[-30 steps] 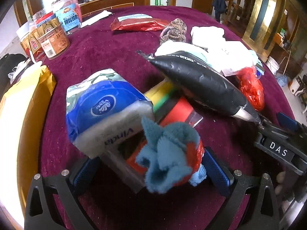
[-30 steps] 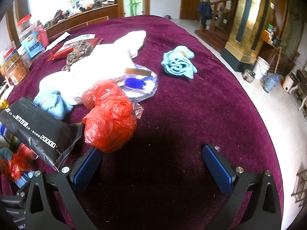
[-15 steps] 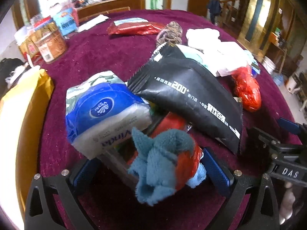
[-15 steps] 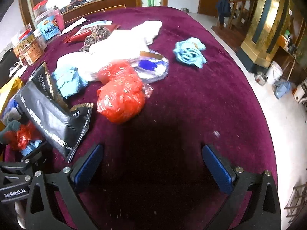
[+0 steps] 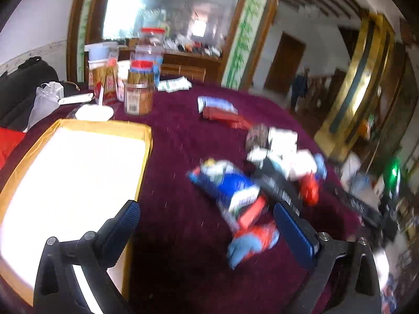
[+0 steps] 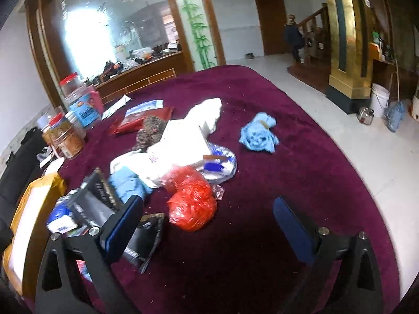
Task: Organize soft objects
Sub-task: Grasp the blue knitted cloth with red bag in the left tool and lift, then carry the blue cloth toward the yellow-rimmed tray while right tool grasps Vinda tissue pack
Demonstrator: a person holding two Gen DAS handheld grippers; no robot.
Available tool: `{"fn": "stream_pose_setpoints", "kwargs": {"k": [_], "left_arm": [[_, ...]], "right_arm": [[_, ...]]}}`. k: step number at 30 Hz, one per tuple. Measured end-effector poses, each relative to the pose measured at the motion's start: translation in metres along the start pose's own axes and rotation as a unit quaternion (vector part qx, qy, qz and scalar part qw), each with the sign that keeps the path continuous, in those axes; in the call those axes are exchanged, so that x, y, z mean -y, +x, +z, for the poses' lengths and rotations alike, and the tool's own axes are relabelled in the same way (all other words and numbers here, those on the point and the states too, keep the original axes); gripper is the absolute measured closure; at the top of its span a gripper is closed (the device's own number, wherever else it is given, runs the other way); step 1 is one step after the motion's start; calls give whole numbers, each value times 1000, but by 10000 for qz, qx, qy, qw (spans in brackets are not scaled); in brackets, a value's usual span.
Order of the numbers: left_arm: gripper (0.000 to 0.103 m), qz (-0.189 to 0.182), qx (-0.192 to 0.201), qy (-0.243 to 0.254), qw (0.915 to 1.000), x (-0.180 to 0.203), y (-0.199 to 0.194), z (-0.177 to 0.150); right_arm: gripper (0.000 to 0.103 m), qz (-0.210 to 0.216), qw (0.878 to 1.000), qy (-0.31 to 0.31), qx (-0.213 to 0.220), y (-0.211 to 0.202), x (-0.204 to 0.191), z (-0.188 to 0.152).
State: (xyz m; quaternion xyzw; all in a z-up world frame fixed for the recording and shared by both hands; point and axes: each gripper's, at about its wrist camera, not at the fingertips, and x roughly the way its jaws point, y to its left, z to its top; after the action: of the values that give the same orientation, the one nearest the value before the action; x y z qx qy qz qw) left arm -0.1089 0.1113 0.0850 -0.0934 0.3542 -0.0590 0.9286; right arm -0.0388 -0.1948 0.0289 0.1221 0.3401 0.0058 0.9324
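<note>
In the blurred left wrist view my left gripper (image 5: 207,225) is open and empty, raised above the purple tablecloth (image 5: 183,141). A blue cloth with a red bag (image 5: 251,240) lies just left of its right finger. Beyond lie a blue tissue pack (image 5: 230,183) and a black packet (image 5: 277,183). My right gripper (image 6: 208,218) is open and empty above the cloth. A red plastic bag (image 6: 193,204) lies between its fingers, farther out. The black packet (image 6: 97,201) sits by its left finger. A white cloth pile (image 6: 180,146) and a light blue cloth (image 6: 258,136) lie beyond.
A yellow-rimmed white tray (image 5: 70,172) lies at the left. Snack jars (image 5: 138,89) stand at the table's back left. A red packet (image 5: 222,115) and a patterned brown cloth (image 6: 152,130) lie farther back. The table's rounded edge (image 6: 366,183) drops to the floor at right.
My left gripper has lifted and pulled back, swinging left, so the pile now lies farther away at right. My right gripper has also risen and tilted up; the black packet lies on the pile.
</note>
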Motion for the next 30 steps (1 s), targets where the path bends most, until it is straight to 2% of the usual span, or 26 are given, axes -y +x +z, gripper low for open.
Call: {"fn": "stream_pose_setpoints", "kwargs": {"k": [2,4,9,12,15,16,17,18,20,24,27,30], "left_arm": [[0,3,-161,369,9992,11,4,-9],[0,-15,-315,732,9968,25,14,-18],[1,-119,-557,1048,9929,49,38,-27],[8,17,-683,1502,9863,66,54,-31],[23,-22,-895,1774,9801,76,67,-36],[35,-52,-964,1781,9793,77,69,-37],[58,-140,-1079,1763,9783,77,73,-40],[64,-173,-1176,1736,9776,77,76,-42],[64,-204,-1168,1627,9795,74,76,-43],[65,-497,-924,1023,9892,54,55,-34],[64,-742,-723,676,9923,39,31,-28],[64,-806,-488,523,9942,28,9,-21]], "right_arm": [[7,63,9997,114,-209,7,2,-1],[7,98,9997,214,-56,1,6,-1],[7,95,9996,251,-80,0,9,-5],[7,123,9995,280,-75,1,10,-5],[7,172,9992,340,-82,2,12,-5],[7,186,9992,354,-97,2,12,-5],[7,187,9991,376,-112,3,12,-5],[7,199,9990,393,-123,3,13,-5],[7,213,9987,433,-135,4,14,-5],[7,257,9976,600,-223,8,19,-5],[7,274,9971,658,-266,10,20,-6],[7,279,9974,611,-265,10,20,-6]]}}
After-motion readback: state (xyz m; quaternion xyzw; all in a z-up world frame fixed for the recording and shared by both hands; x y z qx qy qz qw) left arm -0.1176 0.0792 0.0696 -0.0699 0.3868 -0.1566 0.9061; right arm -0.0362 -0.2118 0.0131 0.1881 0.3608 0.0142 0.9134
